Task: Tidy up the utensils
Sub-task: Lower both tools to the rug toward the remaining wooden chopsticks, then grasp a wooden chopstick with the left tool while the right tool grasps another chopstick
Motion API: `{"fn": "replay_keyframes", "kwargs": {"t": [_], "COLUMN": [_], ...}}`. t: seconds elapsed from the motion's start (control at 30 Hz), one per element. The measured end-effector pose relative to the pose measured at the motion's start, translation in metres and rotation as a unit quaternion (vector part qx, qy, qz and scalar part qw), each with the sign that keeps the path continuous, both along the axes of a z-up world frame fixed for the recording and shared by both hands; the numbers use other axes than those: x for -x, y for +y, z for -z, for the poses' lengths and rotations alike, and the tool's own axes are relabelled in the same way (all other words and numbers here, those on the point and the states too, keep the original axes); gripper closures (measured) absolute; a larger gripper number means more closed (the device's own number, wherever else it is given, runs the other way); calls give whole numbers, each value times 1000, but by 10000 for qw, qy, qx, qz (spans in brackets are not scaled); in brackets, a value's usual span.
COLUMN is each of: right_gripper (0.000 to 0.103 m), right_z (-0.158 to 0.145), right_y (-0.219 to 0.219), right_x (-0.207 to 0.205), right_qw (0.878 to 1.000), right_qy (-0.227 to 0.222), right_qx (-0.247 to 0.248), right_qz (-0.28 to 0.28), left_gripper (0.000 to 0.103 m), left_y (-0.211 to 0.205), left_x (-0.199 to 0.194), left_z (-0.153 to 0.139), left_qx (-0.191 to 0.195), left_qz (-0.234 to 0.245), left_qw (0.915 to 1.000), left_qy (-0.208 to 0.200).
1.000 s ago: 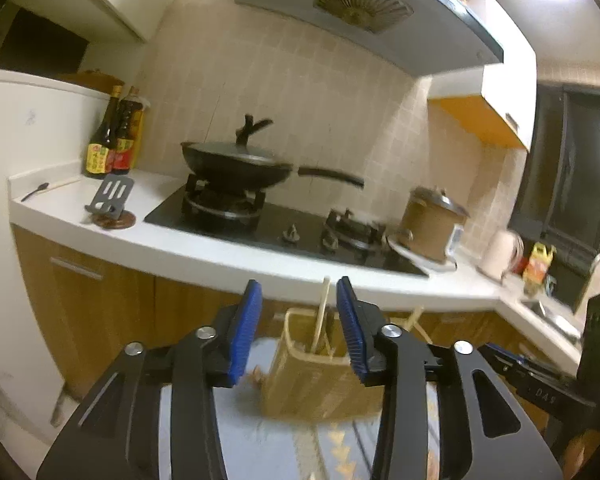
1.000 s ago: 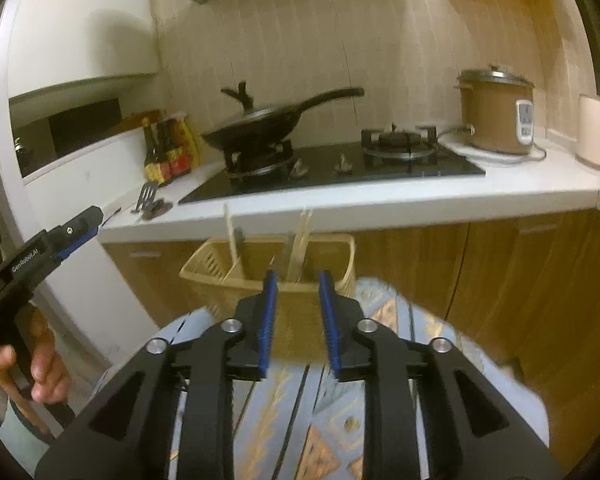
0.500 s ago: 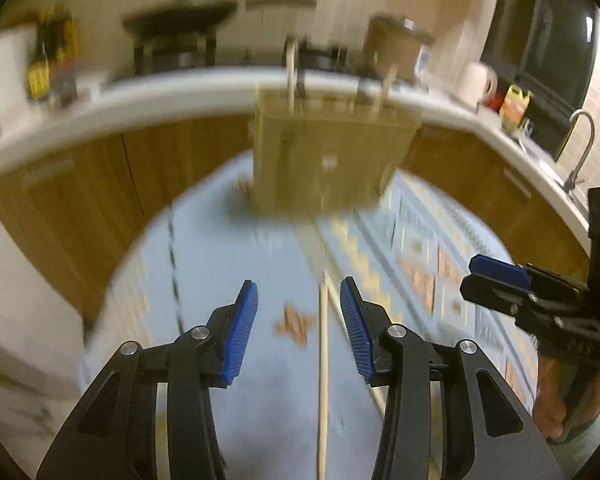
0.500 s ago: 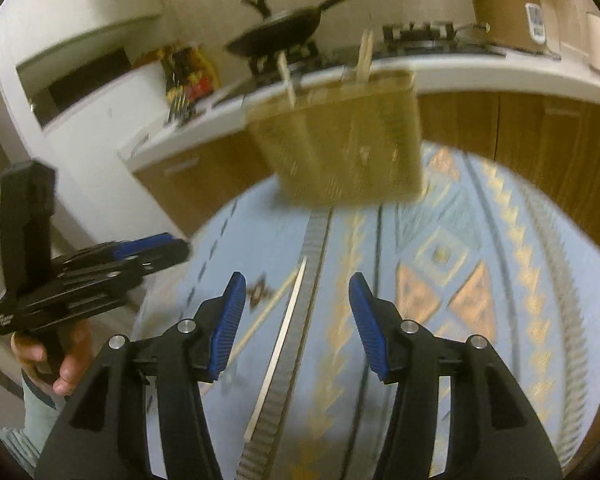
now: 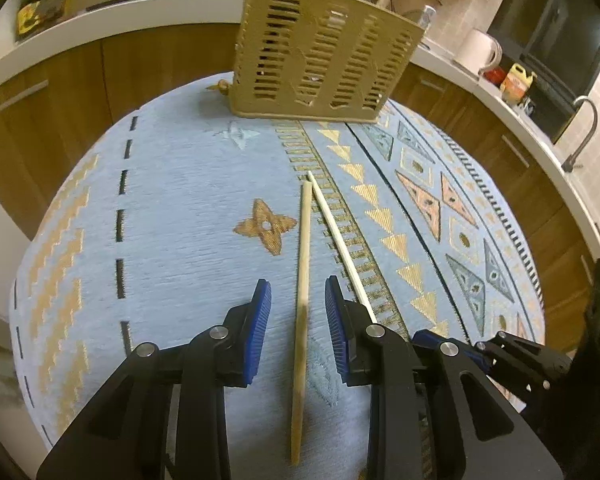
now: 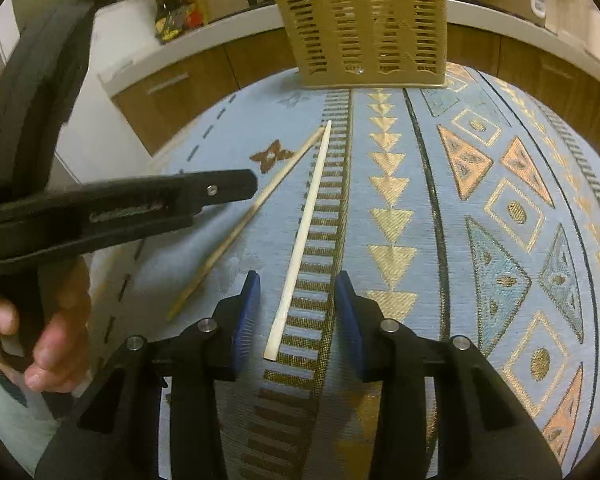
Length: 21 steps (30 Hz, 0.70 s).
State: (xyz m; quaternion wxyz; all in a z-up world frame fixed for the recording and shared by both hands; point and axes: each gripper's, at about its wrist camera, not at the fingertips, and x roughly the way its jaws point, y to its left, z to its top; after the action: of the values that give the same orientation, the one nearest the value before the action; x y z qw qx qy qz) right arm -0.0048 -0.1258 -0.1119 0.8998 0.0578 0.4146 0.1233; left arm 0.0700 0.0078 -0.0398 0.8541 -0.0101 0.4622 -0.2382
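Two long thin chopsticks lie on the round light-blue patterned tabletop (image 5: 172,208), counted one and two: a tan wooden chopstick (image 5: 303,280) and a paler cream chopstick (image 5: 340,236), their far tips almost meeting in a narrow V. One tan slotted plastic utensil basket (image 5: 324,64) stands at the far edge of the tabletop, well apart from them, with a few stick ends poking out of its top (too blurred to count).

The left tool (image 5: 298,312) straddles the tan wooden chopstick, blue pads either side with a gap showing; its jaws are closing, narrow, not yet pressing. The right tool (image 6: 296,312) does the same over the cream chopstick (image 6: 300,236), whose near end lies between the pads, closer to the left one; jaws closing, no contact seen.

Writing: there is pale lettering on the side of the left tool's black arm (image 6: 124,212) in the right wrist view, too smeared to read. A hand (image 6: 52,332) grips its handle. Bottles (image 6: 176,20) with yellow and red labels stand on the white kitchen counter (image 6: 228,28) behind, unreadable.
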Motion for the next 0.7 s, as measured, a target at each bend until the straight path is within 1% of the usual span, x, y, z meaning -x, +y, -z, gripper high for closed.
{"fn": "replay_keyframes", "kwargs": {"t": [0.13,0.17,0.33,0.4,0.43,0.47,0.53,0.57,0.63,0.7], "right_gripper": [74,77,81,85,89,96,98,98,98,98], "right_z": [1,2,2,1,1,1,1,0,0,0], "right_y": [14,17,23,23,23,23,17,13,4,-3], "right_x": [5,6,10,11,10,10,8,8,9,11], "right_qw": [9987,9984,9951,9944,9942,9939,9952,9957,9967,9970], "right_qy": [-124,-135,-219,-238,-242,-245,-208,-183,-151,-129], "right_qx": [495,554,961,1032,1052,1077,953,893,745,669], "right_qz": [3,-8,-34,-34,-14,27,109,150,271,364], "left_gripper": [78,78,78,78,78,78,79,80,93,99], "left_y": [-7,-8,-10,-11,-11,-13,-15,-17,-18,-17], "left_x": [-1,-1,3,5,5,7,8,9,10,9], "left_z": [5,7,9,9,9,9,10,10,10,11], "left_qx": [-60,-93,-193,-231,-256,-304,-407,-467,-625,-675], "left_qz": [23,20,36,34,31,26,30,28,-86,-171], "left_qw": [9999,9999,9998,9997,9997,9995,9992,9989,9979,9975], "left_qy": [86,107,78,60,45,16,-30,-60,-133,-146]}}
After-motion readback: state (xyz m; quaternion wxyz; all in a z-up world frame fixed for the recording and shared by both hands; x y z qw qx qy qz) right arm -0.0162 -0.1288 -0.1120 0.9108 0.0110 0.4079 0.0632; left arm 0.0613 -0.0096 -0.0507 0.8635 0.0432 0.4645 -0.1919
